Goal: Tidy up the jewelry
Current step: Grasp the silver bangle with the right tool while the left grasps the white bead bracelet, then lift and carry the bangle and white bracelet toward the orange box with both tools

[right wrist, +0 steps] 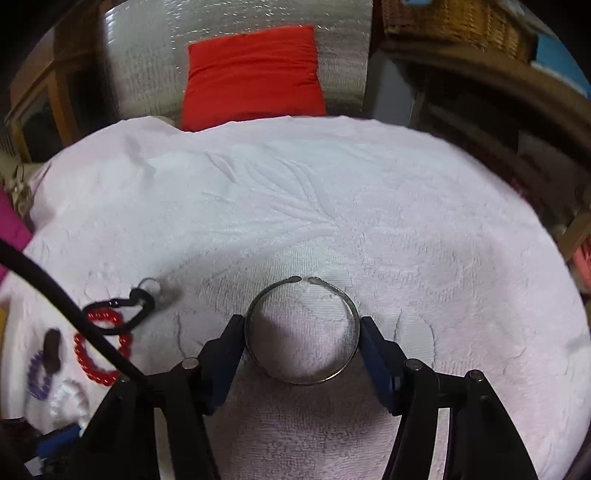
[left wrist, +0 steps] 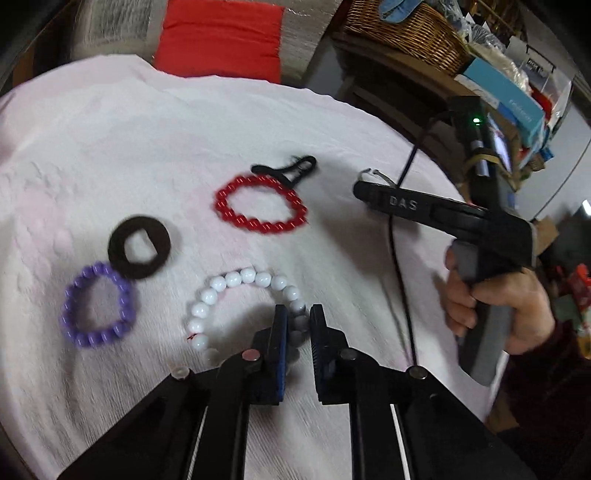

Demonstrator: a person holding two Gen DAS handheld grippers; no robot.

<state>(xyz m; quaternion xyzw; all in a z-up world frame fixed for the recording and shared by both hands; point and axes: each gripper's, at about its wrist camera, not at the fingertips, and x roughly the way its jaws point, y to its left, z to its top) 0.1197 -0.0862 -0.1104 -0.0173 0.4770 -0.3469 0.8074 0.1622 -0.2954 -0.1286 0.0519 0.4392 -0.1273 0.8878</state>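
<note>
On a pale pink towel lie a white bead bracelet, a purple bead bracelet, a red bead bracelet, a dark brown ring-shaped band and a black cord loop. My left gripper is shut on the right side of the white bracelet. My right gripper is shut on a silver open cuff bangle, held by its sides just above the towel. The right gripper also shows in the left wrist view.
A red cushion lies beyond the towel's far edge. A wicker basket and stacked boxes stand on furniture at the right. A black cable trails from the right gripper across the towel.
</note>
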